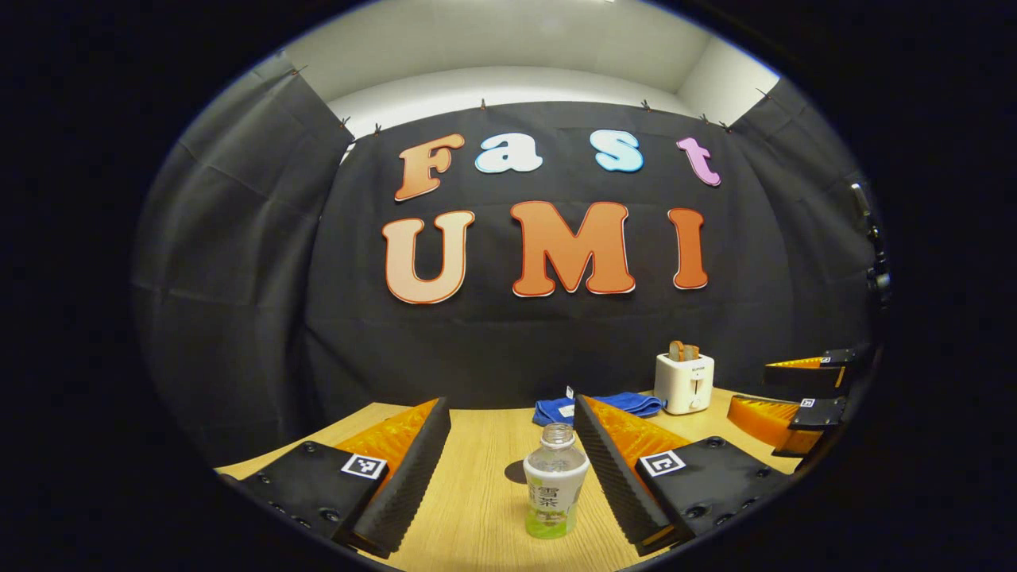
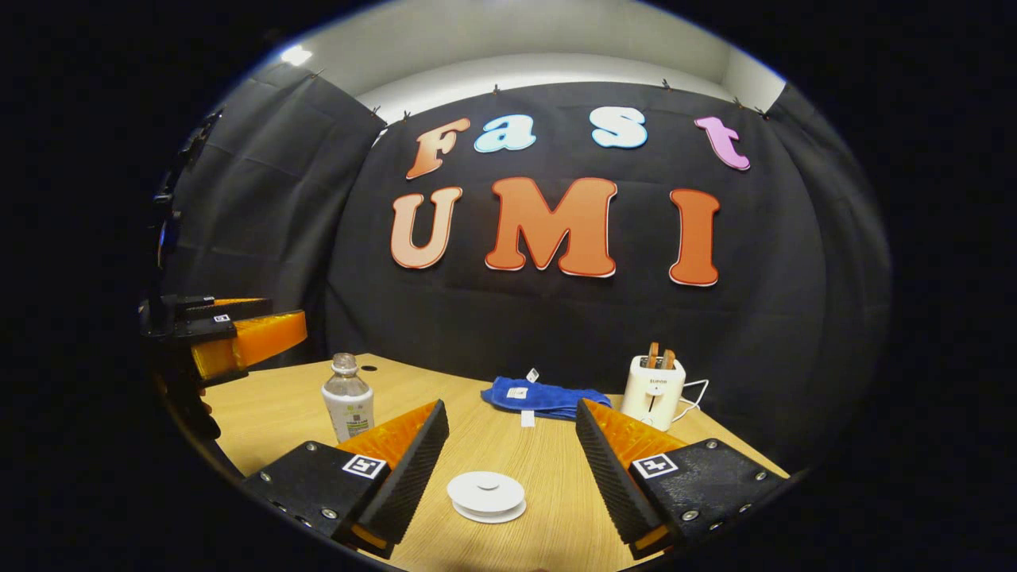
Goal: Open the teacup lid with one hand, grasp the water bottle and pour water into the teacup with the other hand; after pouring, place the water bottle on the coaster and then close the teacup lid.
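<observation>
A clear plastic water bottle (image 1: 554,485) with a pale label and no cap stands upright on the wooden table (image 1: 477,508). It is between the fingers of my open left gripper (image 1: 511,405), closer to the right finger, with a gap on both sides. In the right gripper view a low white teacup with its lid on (image 2: 487,494) sits between the fingers of my open right gripper (image 2: 510,407), untouched. The bottle (image 2: 347,400) stands there to the left, in front of the left gripper (image 2: 254,322). A small dark round disc (image 1: 516,472) lies just behind the bottle.
A blue cloth (image 2: 540,397) lies folded at the back of the table (image 2: 548,461), with a white toaster (image 2: 655,389) holding toast to its right. In the left gripper view the right gripper (image 1: 783,391) hovers open at the far right, near the toaster (image 1: 683,383).
</observation>
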Tool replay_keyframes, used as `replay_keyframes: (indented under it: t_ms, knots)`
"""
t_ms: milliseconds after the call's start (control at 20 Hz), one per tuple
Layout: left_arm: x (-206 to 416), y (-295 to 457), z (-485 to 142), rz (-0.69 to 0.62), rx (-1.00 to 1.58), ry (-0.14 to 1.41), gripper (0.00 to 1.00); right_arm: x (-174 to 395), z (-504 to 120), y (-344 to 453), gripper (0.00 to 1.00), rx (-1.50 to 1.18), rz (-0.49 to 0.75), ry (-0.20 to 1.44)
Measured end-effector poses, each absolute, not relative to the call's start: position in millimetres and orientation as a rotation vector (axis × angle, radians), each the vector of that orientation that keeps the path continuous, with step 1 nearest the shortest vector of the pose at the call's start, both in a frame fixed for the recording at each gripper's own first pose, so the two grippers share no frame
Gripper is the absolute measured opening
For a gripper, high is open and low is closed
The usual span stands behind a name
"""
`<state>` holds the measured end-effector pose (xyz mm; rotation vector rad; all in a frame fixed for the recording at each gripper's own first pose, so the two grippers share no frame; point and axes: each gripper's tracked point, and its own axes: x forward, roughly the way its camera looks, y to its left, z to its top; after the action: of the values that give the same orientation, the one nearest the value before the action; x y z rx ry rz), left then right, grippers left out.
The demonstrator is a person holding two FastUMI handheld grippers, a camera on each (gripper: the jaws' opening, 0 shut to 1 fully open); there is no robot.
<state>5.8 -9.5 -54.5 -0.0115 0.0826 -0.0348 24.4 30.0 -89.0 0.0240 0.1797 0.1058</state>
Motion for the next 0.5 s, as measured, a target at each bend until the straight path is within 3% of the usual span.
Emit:
replay_keyframes:
  t_ms: [350, 400, 500]
  knots:
    - [7, -20, -91, -0.054, -0.02, 0.15, 0.99, 39, -153, 46, 0.94, 0.015, 0.173, 0.312]
    - [8, -21, -93, -0.057, -0.008, 0.152, 0.96, 43, -162, 47, 0.94, 0.004, 0.178, 0.329]
    - [10, -21, -100, -0.058, 0.012, 0.161, 0.99, 44, -177, 52, 0.92, -0.01, 0.186, 0.362]
